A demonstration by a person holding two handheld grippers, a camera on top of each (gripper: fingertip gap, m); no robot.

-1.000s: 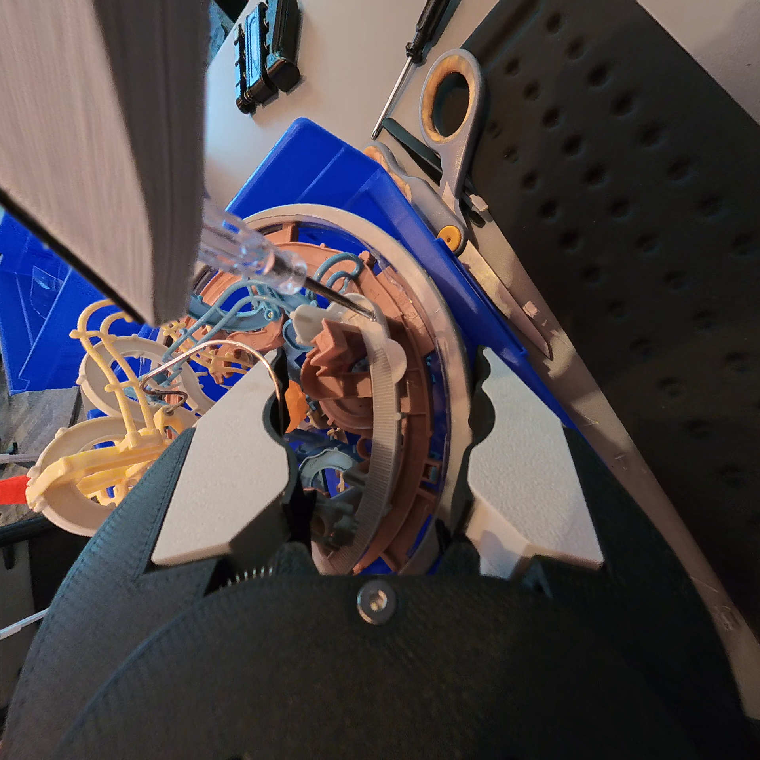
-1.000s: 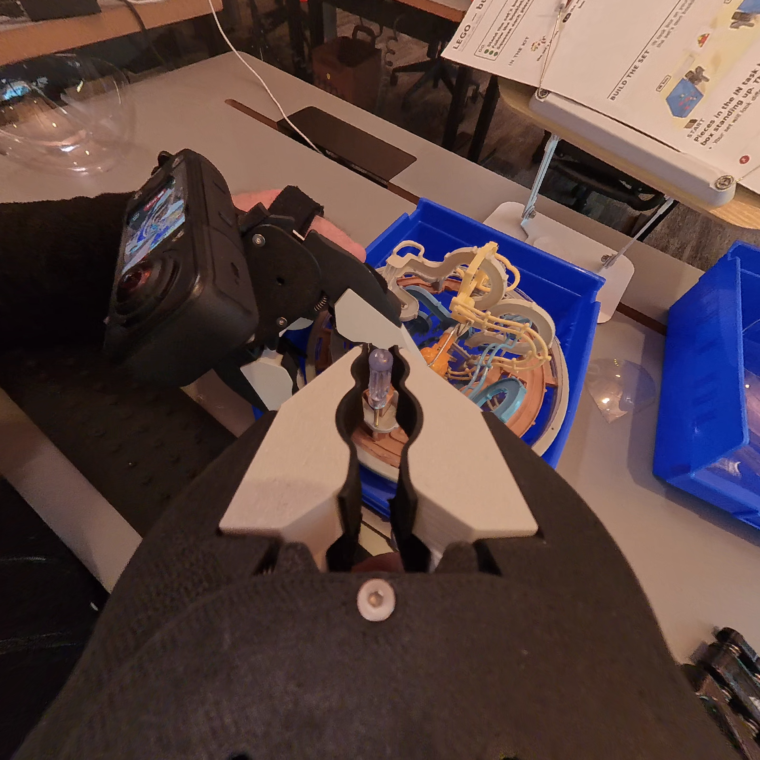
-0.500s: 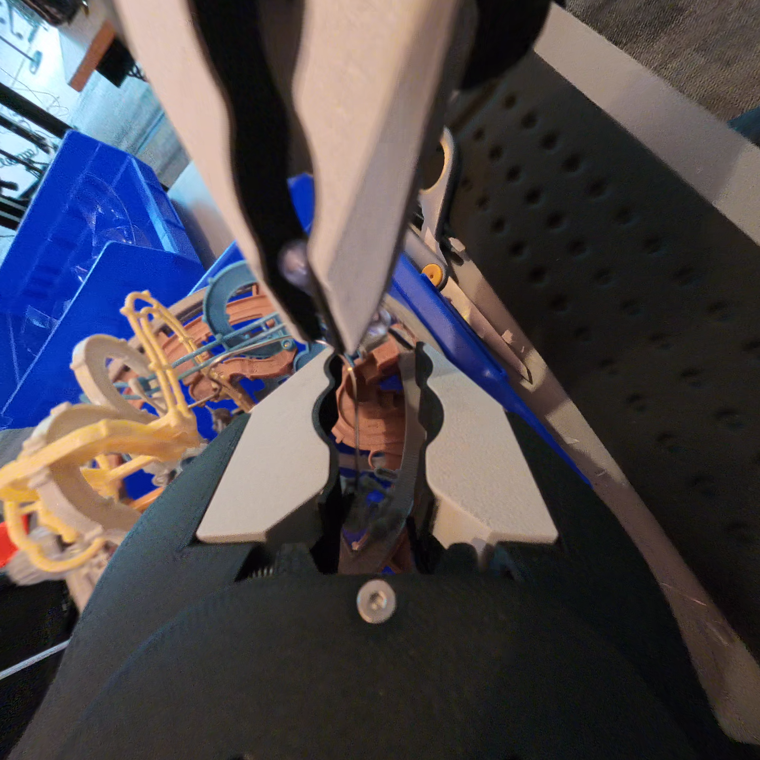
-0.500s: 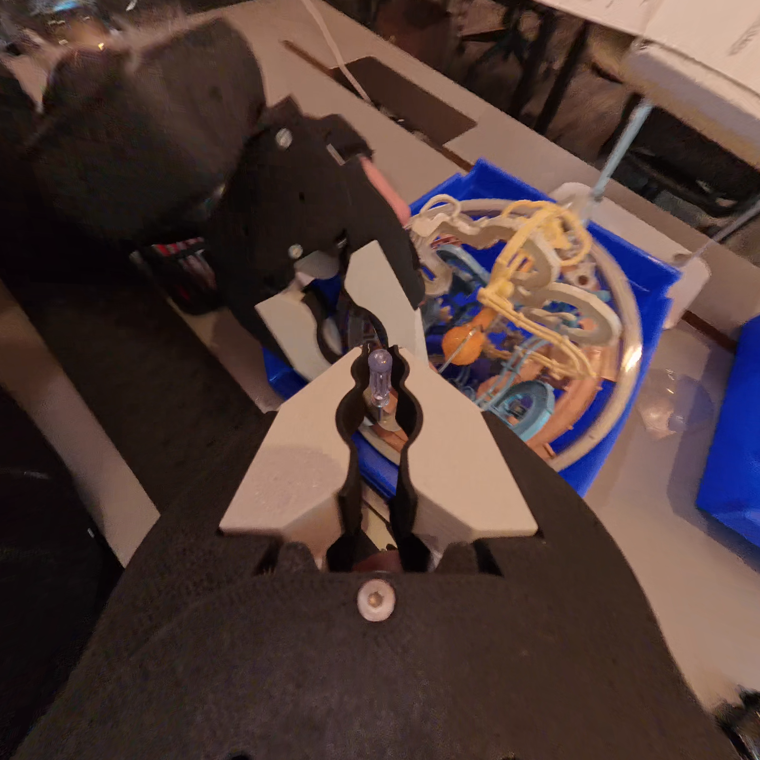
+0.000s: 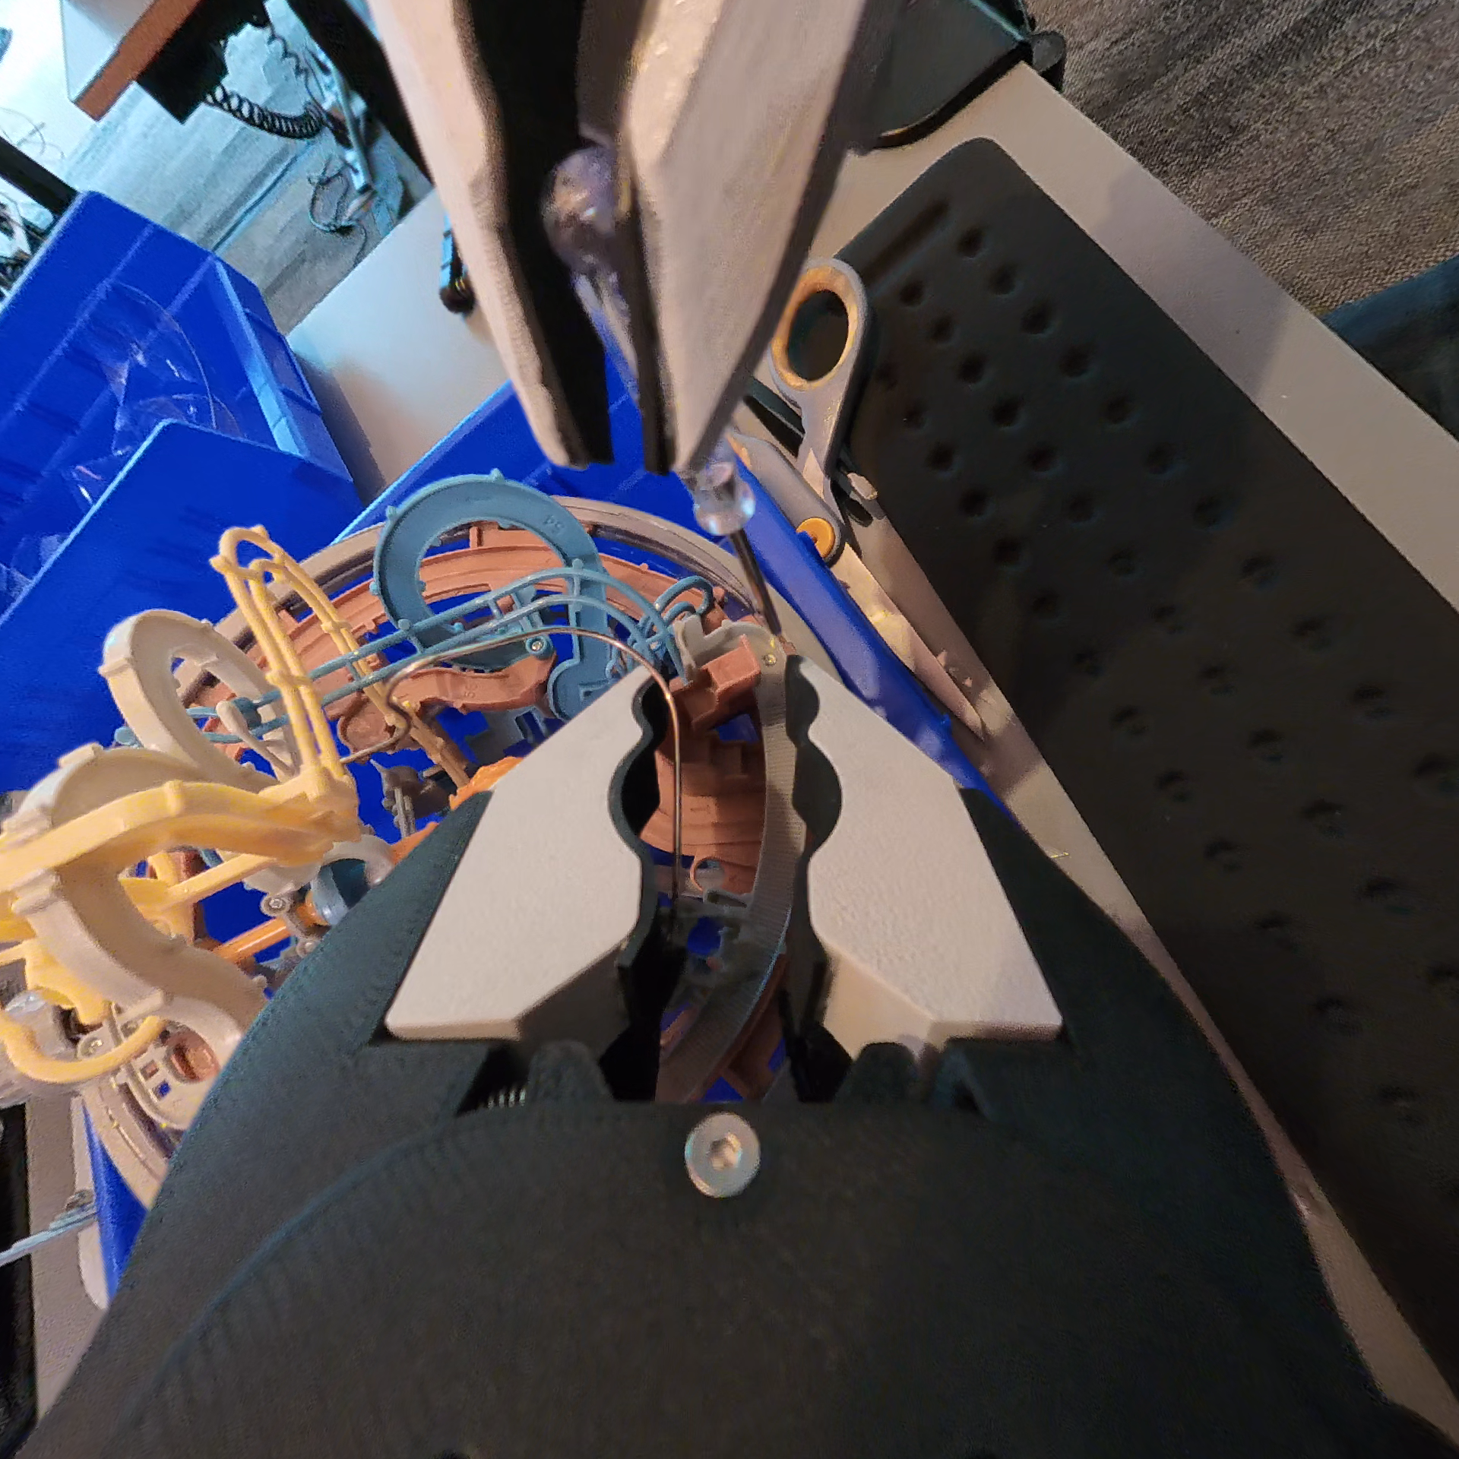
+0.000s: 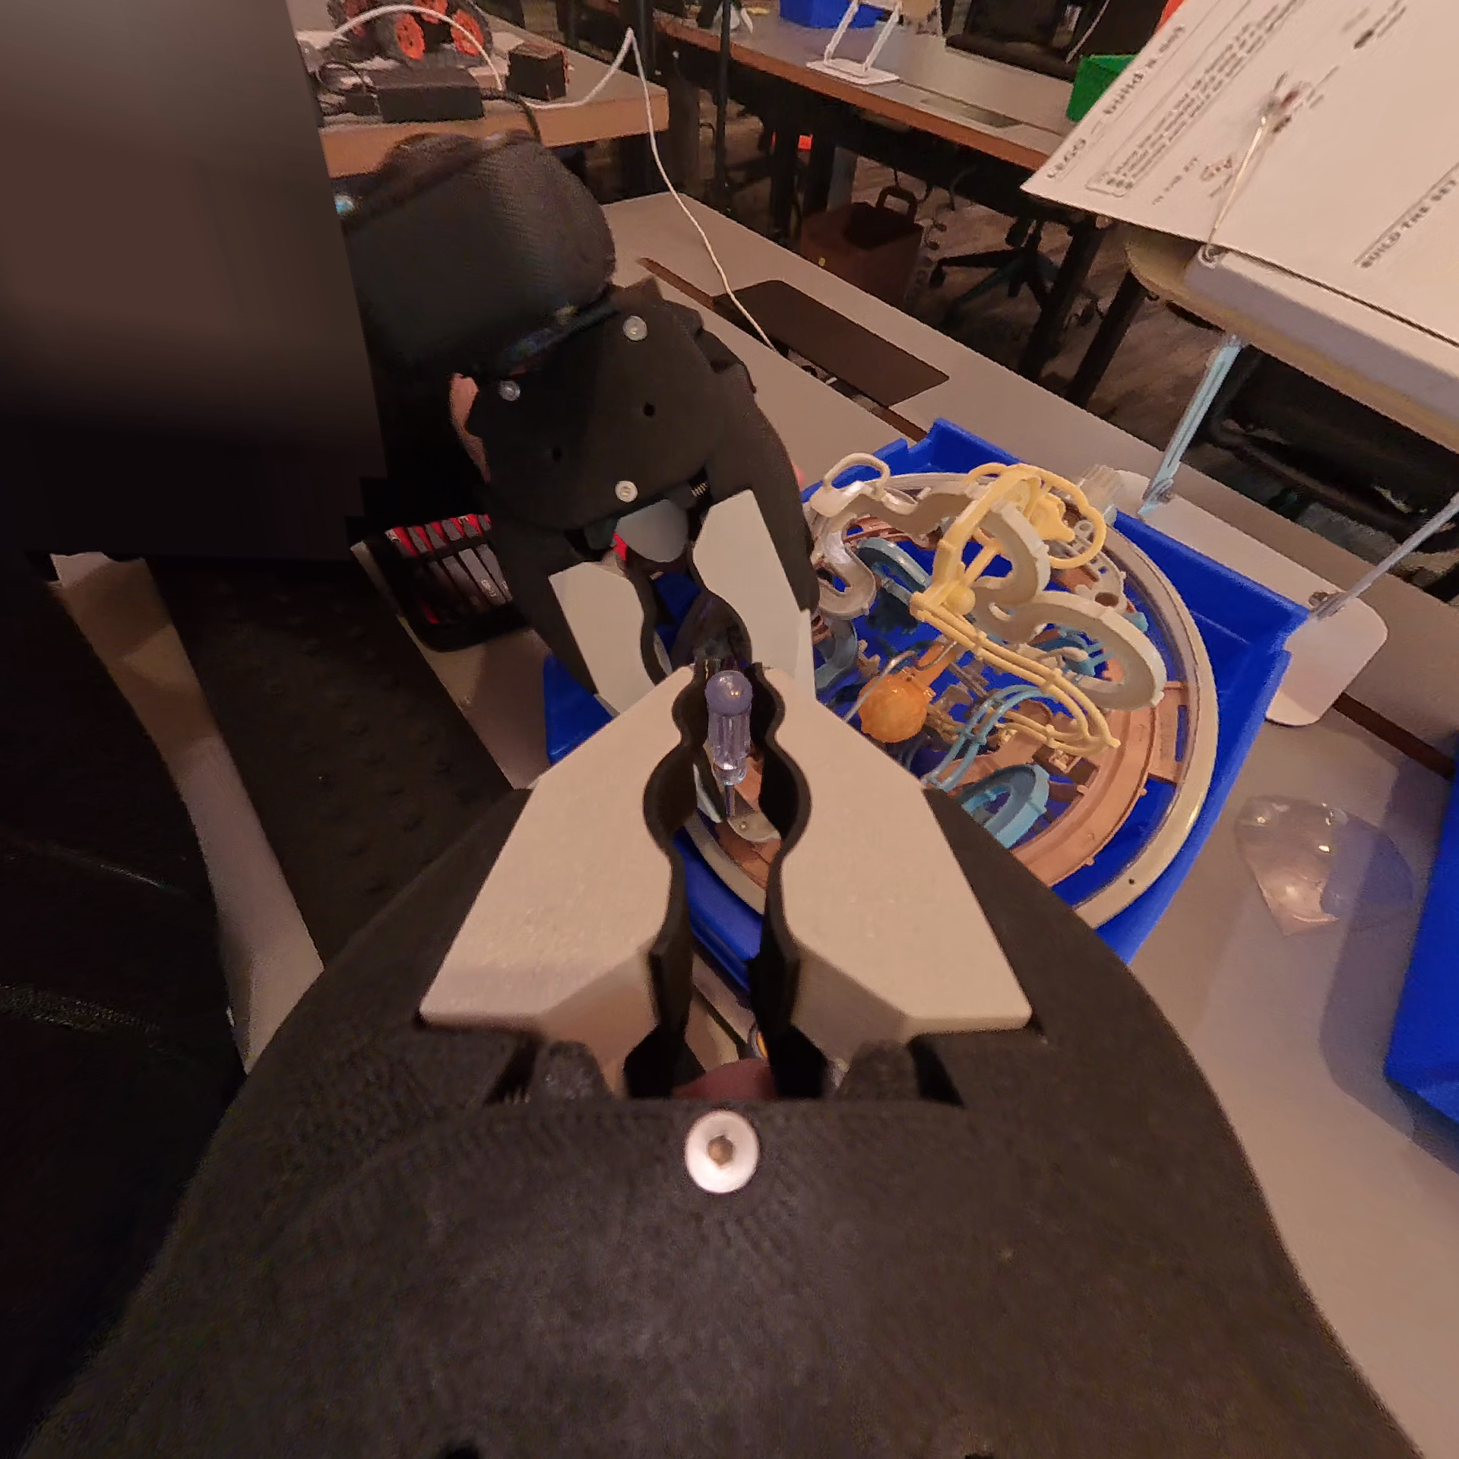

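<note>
A plastic ball-maze core of tan, yellow, blue and brown tracks on a grey ring sits in a blue bin. It also shows in the left wrist view. My left gripper is closed on the near edge of the maze, with a brown block, a thin wire and the grey toothed band between its fingers. My right gripper is shut on a small clear-handled screwdriver. It hangs above the left gripper. The screwdriver points down, its tip on a pale tab by the brown block.
Grey and orange scissors lie between the bin and a black perforated mat. A clear dome half lies right of the bin. A paper on a stand is behind it. A screwdriver bit set stands left. More blue bins are beyond. One gripper's finger ends stand about 8 cm off the other's.
My left gripper has narrowed from wide open onto the maze edge. My right gripper has swung over it, and the screwdriver now stands steeper on the tab.
</note>
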